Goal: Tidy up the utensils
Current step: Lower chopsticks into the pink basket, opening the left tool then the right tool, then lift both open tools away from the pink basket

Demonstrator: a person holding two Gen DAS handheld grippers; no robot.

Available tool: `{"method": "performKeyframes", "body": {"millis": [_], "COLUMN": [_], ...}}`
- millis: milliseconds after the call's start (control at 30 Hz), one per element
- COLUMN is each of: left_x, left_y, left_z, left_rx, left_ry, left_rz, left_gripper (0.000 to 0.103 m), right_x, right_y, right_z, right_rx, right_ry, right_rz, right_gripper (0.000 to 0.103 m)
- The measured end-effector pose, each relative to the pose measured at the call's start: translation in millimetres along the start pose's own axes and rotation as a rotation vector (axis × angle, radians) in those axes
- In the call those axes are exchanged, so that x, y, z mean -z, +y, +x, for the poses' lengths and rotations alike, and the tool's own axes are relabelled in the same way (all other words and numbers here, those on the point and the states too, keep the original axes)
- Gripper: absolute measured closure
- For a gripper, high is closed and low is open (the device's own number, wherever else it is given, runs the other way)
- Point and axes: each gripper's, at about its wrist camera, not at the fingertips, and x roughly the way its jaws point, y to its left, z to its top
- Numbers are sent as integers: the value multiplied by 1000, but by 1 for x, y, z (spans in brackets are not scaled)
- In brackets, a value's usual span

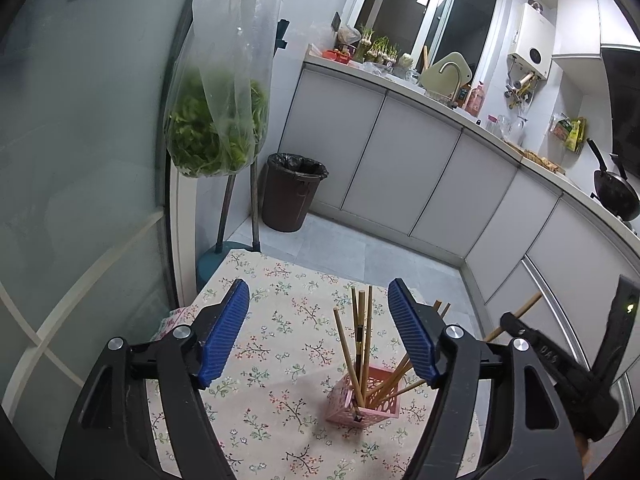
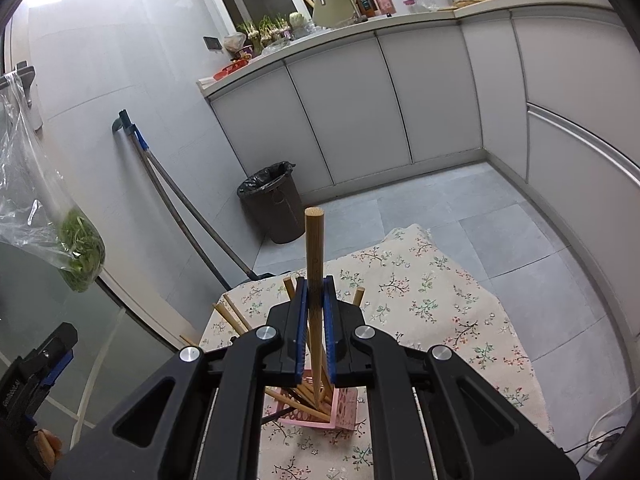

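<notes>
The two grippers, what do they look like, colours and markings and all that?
Both the left gripper and the right gripper have black plastic linkage arms with round silver pivot bolts and blue ribbed finger pads. White lettering marks the right gripper's body; a small green light glows beside it.

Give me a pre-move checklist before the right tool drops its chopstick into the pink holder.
1. Right tool clamped on chopstick: ok.
2. Chopstick's lower end over pink holder: ok.
3. Left tool open, holding nothing: ok.
4. Holder upright on floral cloth: ok.
5. Free space among the chopsticks already inside: cannot tell.
6. Left tool clear of holder: ok, holder sits below, untouched.
</notes>
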Motion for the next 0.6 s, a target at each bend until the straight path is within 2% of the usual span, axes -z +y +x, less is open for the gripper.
{"method": "performKeyframes", "body": {"millis": [67,100,200,300,433,467,533,600], "left_x": [0,1,2,3,6,8,12,15], "left_y": [-2,-2,-3,-3,-13,-17,-24,-31], "left_z": [0,-1,-1,-2,-2,-2,-3,-5], "left_rx": [-2,-4,-10,-21,-53,-67,-90,-99], "left_ry": [-2,-5,-7,-13,-17,-23,-29,-28], "left_rz": [3,6,13,12,61,78,111,135], "left_gripper": [32,32,30,28,23,22,17,12], "right_x": [5,9,12,8,7,8,8,10], "right_y": [-2,-4,-11,-13,-12,-11,-11,-12], "right_z": [8,15,19,5,-16,-21,-27,-33], "right_rx": [-14,-22,-27,-18,5,16,28,37], "right_ry": [8,29,55,18,-36,-49,-67,-80], "right_rz": [6,13,35,21,-13,-27,-39,-44], "right_gripper": [88,81,79,75,51,49,34,26]}}
